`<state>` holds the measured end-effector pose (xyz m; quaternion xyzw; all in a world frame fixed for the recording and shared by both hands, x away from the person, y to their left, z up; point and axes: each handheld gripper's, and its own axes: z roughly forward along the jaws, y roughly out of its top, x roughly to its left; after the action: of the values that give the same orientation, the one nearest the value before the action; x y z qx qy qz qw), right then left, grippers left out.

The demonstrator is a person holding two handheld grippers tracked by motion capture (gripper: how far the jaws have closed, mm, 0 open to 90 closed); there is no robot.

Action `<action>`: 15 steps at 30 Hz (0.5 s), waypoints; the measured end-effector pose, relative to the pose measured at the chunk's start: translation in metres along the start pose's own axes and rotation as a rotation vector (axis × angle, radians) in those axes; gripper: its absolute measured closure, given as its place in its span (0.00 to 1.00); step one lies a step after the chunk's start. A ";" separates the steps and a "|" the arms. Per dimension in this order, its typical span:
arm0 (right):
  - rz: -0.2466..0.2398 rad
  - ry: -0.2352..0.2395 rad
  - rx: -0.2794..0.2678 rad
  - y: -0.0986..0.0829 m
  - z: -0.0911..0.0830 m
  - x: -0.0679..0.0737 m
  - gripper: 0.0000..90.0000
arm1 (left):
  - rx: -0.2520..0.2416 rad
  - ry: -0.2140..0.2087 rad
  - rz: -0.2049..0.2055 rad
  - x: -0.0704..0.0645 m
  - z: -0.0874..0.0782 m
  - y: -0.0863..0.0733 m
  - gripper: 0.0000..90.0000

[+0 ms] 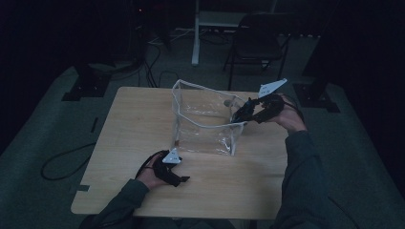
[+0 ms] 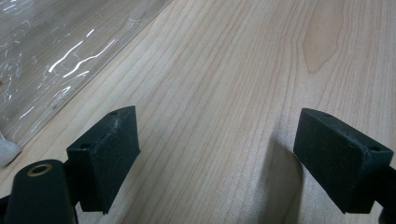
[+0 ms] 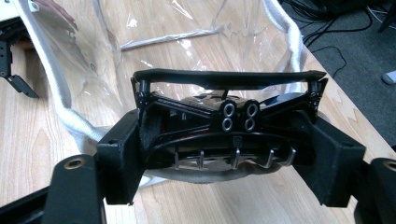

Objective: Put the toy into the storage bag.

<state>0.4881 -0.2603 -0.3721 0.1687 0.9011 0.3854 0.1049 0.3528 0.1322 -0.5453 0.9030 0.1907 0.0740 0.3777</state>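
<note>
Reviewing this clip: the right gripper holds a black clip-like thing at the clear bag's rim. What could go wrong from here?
1. The clear bag stands unsupported; the open left gripper rests apart on the table, so a push at the rim may collapse it.
2. The black toothed clip sits crosswise in the right gripper and might snag the white edging.

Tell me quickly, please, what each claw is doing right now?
Left claw: open, holding nothing, above the bare table.
Right claw: closed on a black hair clip at the clear bag.

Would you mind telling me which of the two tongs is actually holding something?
The right tongs, clamped on a black hair claw clip; the left tongs rest open on bare table.
</note>
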 end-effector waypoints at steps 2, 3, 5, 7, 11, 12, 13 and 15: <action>0.001 0.001 -0.002 -0.001 0.000 0.000 0.28 | 0.000 0.000 0.000 0.000 0.000 0.000 0.16; 0.001 0.001 -0.002 -0.001 0.000 0.000 0.28 | 0.000 0.000 0.000 0.000 0.000 0.000 0.16; 0.001 0.001 -0.004 -0.002 0.000 0.000 0.28 | 0.000 0.000 0.000 0.000 0.000 0.000 0.16; 0.002 0.000 -0.004 -0.002 0.001 0.000 0.28 | 0.000 0.000 0.001 0.000 0.000 0.000 0.16; 0.006 -0.001 -0.009 -0.004 0.001 0.000 0.28 | 0.000 0.002 0.001 0.000 0.000 0.000 0.16; 0.010 -0.002 -0.010 -0.004 0.001 0.000 0.28 | 0.000 0.003 0.002 0.000 0.000 0.000 0.16; 0.010 -0.002 -0.010 -0.004 0.001 0.000 0.28 | 0.000 0.003 0.002 0.000 0.000 0.000 0.16; 0.015 -0.002 -0.013 -0.005 0.001 0.000 0.28 | 0.002 0.005 0.002 -0.001 0.000 0.000 0.16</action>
<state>0.4874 -0.2629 -0.3769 0.1753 0.8972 0.3918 0.1037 0.3522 0.1318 -0.5453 0.9033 0.1908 0.0767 0.3764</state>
